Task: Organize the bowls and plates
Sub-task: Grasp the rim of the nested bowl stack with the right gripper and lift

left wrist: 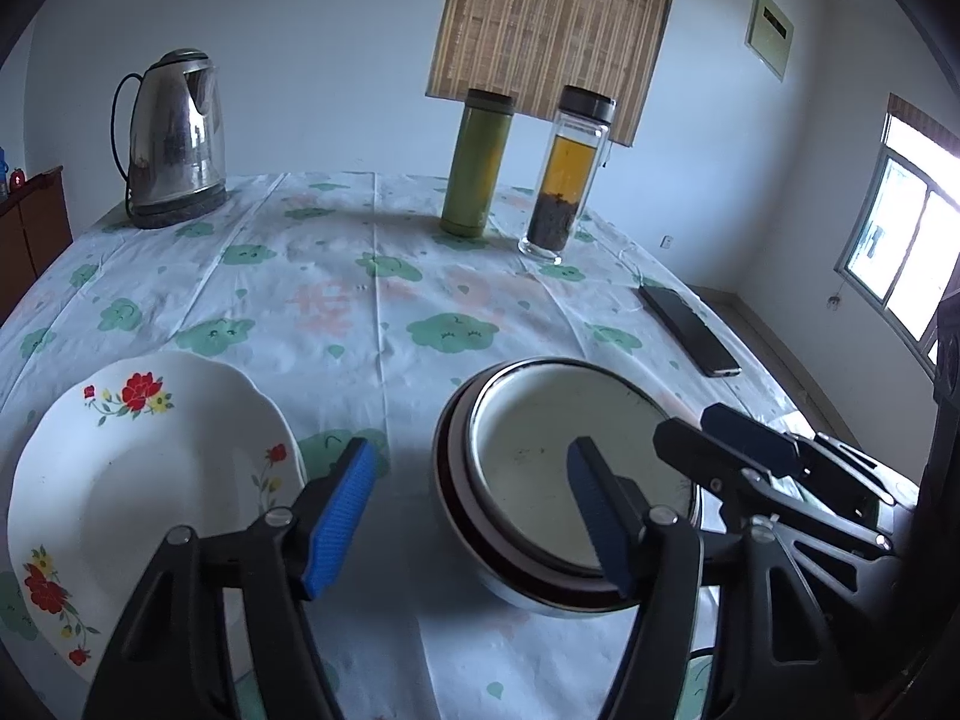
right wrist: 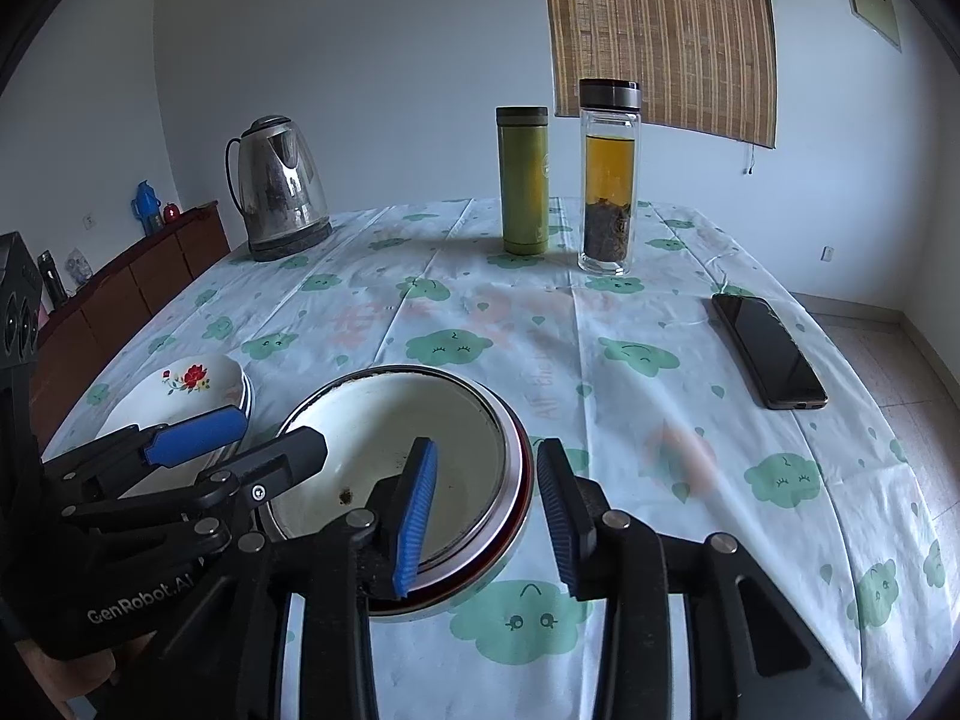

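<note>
On the flowery tablecloth, at about six o'clock, the stacked bowls sit with each open claw, left gripper and right gripper, straddling a rim and holding nothing, so a bump could tip them.

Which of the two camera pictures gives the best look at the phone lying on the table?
The right wrist view. There the phone lies in full view, its whole dark screen and outline clear on the tablecloth. The left wrist view shows the phone too, but smaller and foreshortened near the table's far right edge.
</note>
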A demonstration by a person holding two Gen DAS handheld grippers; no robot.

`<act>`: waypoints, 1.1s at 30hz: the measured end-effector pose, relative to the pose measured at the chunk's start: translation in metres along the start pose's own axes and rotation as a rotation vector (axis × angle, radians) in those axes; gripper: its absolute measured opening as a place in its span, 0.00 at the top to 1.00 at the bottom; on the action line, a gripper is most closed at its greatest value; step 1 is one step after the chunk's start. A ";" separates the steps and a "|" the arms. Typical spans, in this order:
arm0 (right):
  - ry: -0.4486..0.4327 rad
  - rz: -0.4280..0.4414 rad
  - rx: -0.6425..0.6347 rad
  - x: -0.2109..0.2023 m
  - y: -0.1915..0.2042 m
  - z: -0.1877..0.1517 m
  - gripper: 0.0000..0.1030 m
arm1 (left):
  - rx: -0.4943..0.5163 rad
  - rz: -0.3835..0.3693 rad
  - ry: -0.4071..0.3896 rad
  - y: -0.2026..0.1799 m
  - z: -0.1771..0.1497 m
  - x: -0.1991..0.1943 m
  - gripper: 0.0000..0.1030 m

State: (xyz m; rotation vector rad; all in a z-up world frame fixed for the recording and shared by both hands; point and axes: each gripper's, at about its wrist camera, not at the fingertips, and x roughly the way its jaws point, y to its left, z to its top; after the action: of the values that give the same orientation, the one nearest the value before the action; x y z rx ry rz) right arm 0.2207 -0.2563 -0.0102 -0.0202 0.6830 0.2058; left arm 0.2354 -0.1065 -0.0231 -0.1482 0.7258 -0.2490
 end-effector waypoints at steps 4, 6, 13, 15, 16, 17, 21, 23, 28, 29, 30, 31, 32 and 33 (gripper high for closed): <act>-0.020 -0.033 -0.011 -0.001 0.000 0.001 0.58 | -0.013 0.011 -0.004 0.003 0.000 0.000 0.26; -0.029 -0.052 -0.012 -0.001 -0.002 0.001 0.52 | -0.019 0.002 -0.002 0.004 0.000 0.000 0.26; -0.070 -0.050 0.022 0.000 -0.007 -0.002 0.50 | -0.003 -0.008 -0.017 -0.001 0.000 -0.006 0.26; -0.095 -0.034 0.038 -0.002 -0.009 -0.002 0.50 | 0.000 -0.018 -0.018 -0.002 0.000 -0.007 0.26; -0.100 -0.028 0.045 -0.002 -0.010 -0.002 0.50 | 0.006 -0.015 -0.013 -0.002 0.000 -0.006 0.26; -0.100 -0.022 0.051 -0.002 -0.011 -0.002 0.50 | 0.009 -0.013 -0.007 -0.003 0.000 -0.004 0.26; -0.083 -0.016 0.064 0.004 -0.014 -0.005 0.50 | 0.020 -0.008 0.011 -0.005 -0.002 0.000 0.26; -0.086 -0.007 0.073 0.003 -0.015 -0.006 0.50 | 0.026 -0.007 0.010 -0.006 -0.003 0.000 0.26; -0.076 0.012 0.081 0.008 -0.021 -0.011 0.50 | 0.043 0.005 0.029 -0.008 -0.006 0.007 0.26; -0.059 0.007 0.082 0.011 -0.022 -0.013 0.50 | 0.049 0.004 0.036 -0.009 -0.007 0.009 0.26; -0.045 0.009 0.085 0.013 -0.024 -0.014 0.50 | 0.054 0.001 0.043 -0.011 -0.008 0.011 0.26; -0.037 0.024 0.099 0.015 -0.027 -0.015 0.50 | 0.060 0.000 0.049 -0.012 -0.008 0.012 0.26; -0.030 0.046 0.117 0.016 -0.029 -0.015 0.50 | 0.064 0.000 0.051 -0.013 -0.009 0.013 0.26; -0.024 0.062 0.130 0.017 -0.031 -0.016 0.50 | 0.068 -0.001 0.053 -0.013 -0.010 0.014 0.27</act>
State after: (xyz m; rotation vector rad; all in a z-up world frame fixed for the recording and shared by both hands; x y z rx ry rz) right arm 0.2299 -0.2851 -0.0351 0.1279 0.6726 0.2204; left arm 0.2366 -0.1238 -0.0363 -0.0777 0.7692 -0.2786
